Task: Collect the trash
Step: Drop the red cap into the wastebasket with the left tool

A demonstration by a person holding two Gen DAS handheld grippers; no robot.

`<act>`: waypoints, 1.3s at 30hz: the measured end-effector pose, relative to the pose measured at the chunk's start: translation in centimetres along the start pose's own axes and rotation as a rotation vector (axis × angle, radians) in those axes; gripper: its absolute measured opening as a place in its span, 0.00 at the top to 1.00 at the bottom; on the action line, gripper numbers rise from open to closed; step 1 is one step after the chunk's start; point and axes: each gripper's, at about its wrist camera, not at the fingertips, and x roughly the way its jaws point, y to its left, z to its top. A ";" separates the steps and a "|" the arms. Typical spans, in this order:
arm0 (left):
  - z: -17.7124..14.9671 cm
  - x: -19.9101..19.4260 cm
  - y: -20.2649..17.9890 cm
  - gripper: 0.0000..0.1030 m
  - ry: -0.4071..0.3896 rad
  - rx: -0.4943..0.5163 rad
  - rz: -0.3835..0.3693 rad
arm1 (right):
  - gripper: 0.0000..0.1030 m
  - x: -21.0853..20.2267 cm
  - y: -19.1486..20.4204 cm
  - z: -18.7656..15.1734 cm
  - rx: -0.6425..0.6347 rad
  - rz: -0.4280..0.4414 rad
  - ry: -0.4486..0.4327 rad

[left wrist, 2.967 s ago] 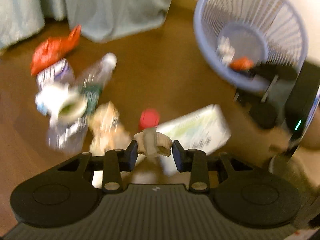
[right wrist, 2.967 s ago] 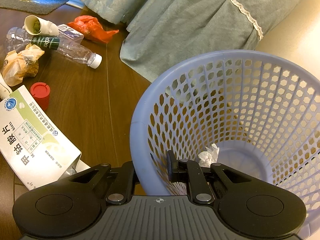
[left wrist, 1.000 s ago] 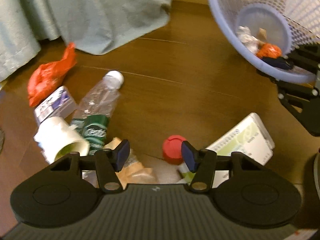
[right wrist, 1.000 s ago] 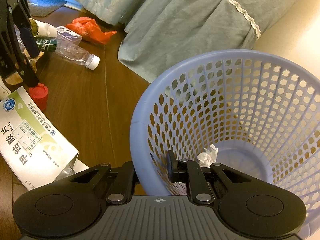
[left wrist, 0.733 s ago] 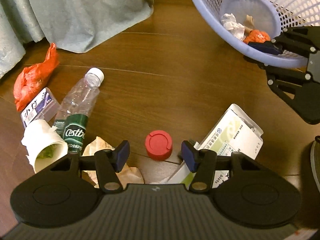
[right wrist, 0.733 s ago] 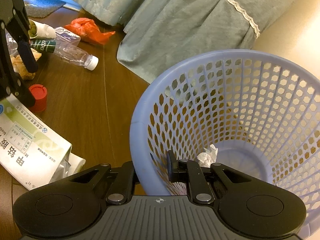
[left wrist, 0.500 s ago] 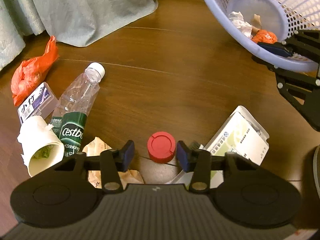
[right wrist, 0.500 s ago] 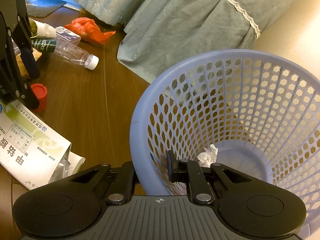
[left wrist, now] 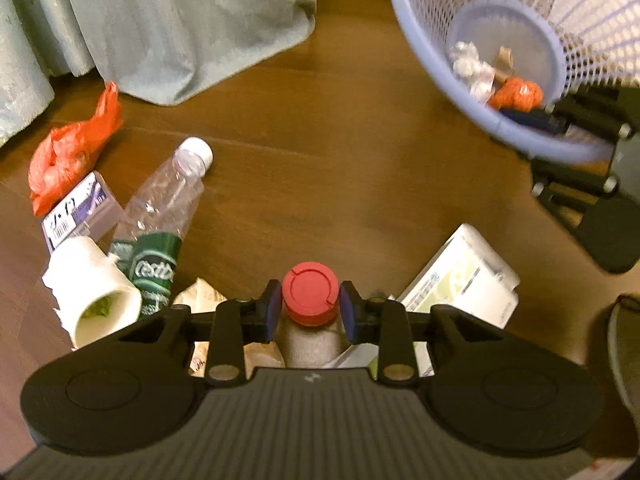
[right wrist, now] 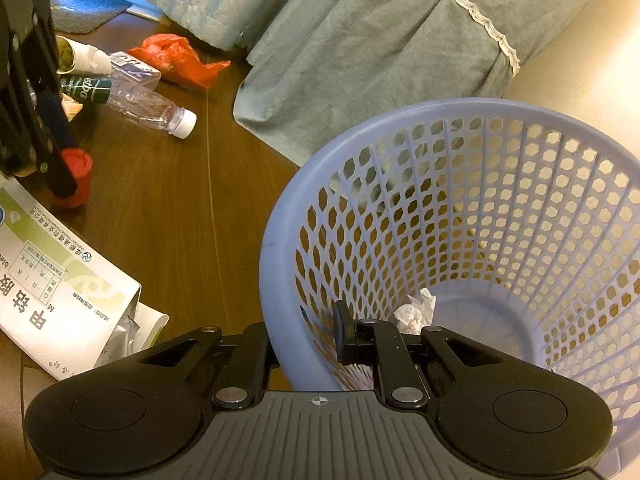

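The left gripper fingers, having just been closing, are pinching the small red plastic cap on the wooden floor; gripped so shallowly, it is liable to pop free on lifting. The right gripper is clamping the lavender perforated plastic basket rim. A second earlier, the cap was sitting untouched.

Behind the jaws, the crumpled wrapper and white packet are partly hidden; the basket ahead is blurred and cropped.
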 end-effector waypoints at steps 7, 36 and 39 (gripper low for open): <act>3.9 -4.0 -0.6 0.75 -0.114 -0.024 -0.045 | 0.90 0.0 0.0 0.0 0.002 0.000 0.001; 4.2 -9.8 0.4 0.55 -0.183 -0.074 -0.011 | 0.90 0.1 -0.5 0.1 0.024 -0.001 -0.004; 1.7 -9.8 2.0 0.55 -0.143 -0.116 0.027 | 0.90 0.0 -0.5 -0.1 0.018 -0.002 -0.002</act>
